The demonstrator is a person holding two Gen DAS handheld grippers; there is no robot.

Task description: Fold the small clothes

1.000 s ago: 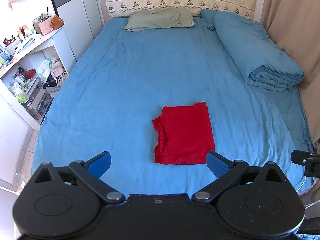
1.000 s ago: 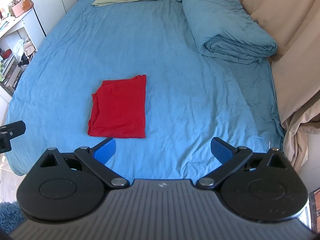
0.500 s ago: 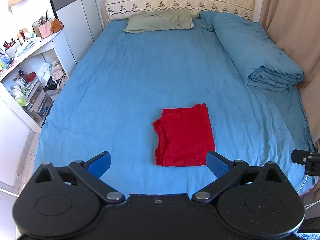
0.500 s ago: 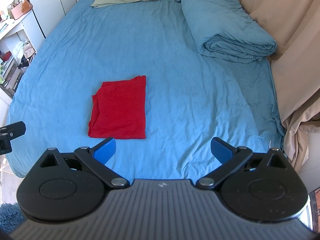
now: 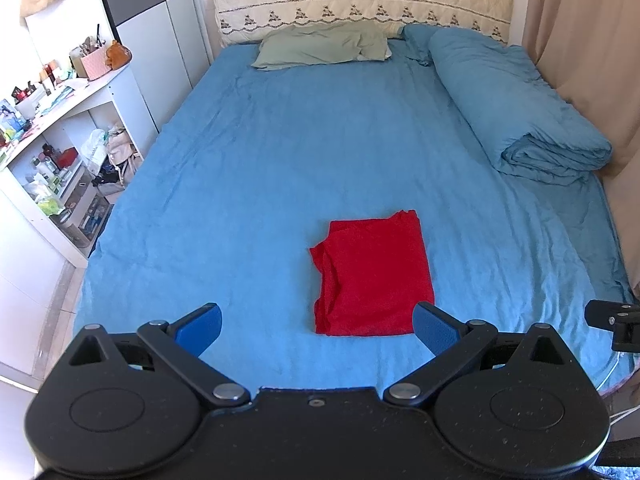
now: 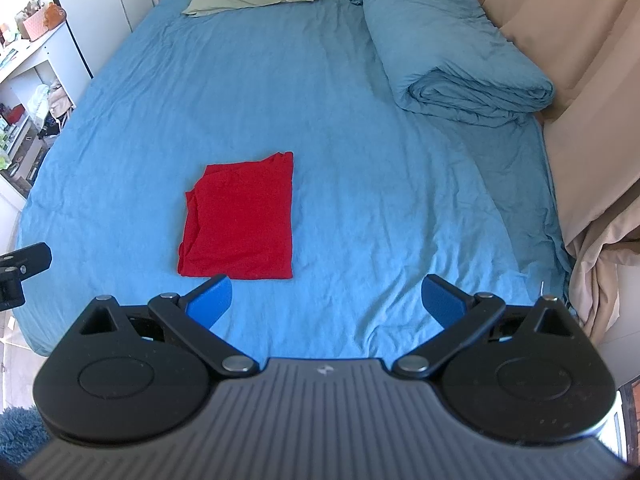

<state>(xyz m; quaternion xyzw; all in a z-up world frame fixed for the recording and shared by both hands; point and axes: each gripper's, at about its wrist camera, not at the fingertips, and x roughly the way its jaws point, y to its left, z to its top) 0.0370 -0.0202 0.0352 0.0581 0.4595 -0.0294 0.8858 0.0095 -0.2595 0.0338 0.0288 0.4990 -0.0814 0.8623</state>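
Observation:
A red garment lies folded into a neat rectangle on the blue bed sheet, near the foot of the bed. It also shows in the right wrist view, left of centre. My left gripper is open and empty, held back above the foot of the bed, just short of the garment's near edge. My right gripper is open and empty, to the right of the garment and clear of it.
A rolled blue duvet lies along the bed's right side. A green pillow lies at the headboard. White shelves with clutter stand on the left. Beige curtains hang on the right.
Both grippers have drawn back and risen slightly, so the garment sits a little lower in the views. The garment has not moved. Both grippers stay open.

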